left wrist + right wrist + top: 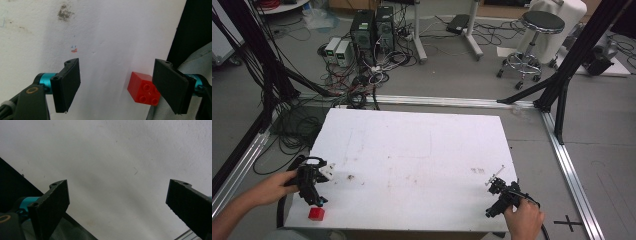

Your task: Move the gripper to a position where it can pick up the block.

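A person stands at a white table (412, 150), a gripper in each hand. The left gripper (312, 182), jaws spread wide, hovers just beside a red brick (316, 214) at the table's near left corner. The right gripper (504, 192), jaws also apart, holds nothing.

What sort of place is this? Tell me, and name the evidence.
Probably a robotics lab or data-collection workspace: a white table inside a black frame, computer towers with tangled cables on the floor, and a rolling stool.
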The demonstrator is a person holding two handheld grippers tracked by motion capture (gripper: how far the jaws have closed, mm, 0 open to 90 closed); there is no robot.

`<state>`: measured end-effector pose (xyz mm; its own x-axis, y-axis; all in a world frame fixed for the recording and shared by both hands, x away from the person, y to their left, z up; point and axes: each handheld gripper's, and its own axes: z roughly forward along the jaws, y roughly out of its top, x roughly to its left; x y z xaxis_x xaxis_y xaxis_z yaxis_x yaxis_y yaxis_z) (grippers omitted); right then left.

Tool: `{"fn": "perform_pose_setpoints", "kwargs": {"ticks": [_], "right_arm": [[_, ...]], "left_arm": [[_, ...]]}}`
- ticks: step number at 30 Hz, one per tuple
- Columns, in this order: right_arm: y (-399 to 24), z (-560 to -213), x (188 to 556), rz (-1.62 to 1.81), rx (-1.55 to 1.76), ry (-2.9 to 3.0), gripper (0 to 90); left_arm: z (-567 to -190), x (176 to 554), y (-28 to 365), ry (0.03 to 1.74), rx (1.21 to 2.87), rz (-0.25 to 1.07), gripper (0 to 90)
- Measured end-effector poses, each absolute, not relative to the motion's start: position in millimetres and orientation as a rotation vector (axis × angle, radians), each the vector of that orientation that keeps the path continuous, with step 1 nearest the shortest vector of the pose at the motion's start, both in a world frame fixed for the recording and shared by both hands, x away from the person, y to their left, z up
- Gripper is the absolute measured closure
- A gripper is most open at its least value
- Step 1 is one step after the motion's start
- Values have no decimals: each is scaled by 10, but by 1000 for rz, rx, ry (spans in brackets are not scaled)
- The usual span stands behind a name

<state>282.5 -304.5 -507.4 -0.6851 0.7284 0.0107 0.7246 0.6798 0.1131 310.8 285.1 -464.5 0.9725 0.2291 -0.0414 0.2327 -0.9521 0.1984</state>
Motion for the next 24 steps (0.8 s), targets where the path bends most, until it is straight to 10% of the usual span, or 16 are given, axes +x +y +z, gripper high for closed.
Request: {"fn": "perform_pose_setpoints", "kwargs": {"ticks": [24], "right_arm": [[-3033, -5087, 2825, 157, 1235, 2850, 42]], "left_arm": [[-4648, 2906, 2951, 177, 2944, -18, 231]]}}
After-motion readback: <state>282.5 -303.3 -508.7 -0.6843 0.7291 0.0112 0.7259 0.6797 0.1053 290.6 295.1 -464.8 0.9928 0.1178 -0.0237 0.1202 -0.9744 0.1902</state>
